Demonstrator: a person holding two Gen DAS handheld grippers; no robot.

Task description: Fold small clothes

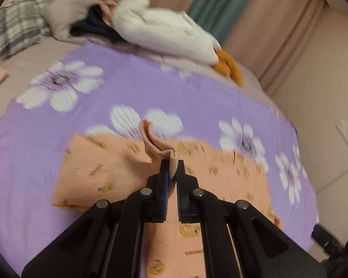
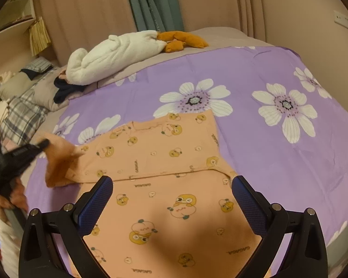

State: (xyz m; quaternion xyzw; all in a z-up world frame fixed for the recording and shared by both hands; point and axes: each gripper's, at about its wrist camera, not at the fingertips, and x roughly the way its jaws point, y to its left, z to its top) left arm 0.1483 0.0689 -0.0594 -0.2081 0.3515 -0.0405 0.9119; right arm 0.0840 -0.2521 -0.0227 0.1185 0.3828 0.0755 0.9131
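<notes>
A small orange garment (image 2: pixel 164 178) printed with cartoon ducks lies flat on the purple flowered sheet (image 2: pixel 255 139); its right side is folded in. My left gripper (image 1: pixel 172 168) is shut on the garment's left sleeve cuff (image 1: pixel 160 143) and holds it lifted above the garment (image 1: pixel 118 169). In the right wrist view the left gripper (image 2: pixel 43 144) holds the raised sleeve (image 2: pixel 60 159) at the left. My right gripper (image 2: pixel 171 185) is open and empty, hovering over the garment's lower half.
A white plush goose (image 2: pixel 113 55) with orange feet (image 2: pixel 183 39) lies at the far edge of the bed. Dark clothing (image 2: pixel 62 90) and plaid pillows (image 2: pixel 23 115) are at the far left. Curtains and a wall stand behind the bed.
</notes>
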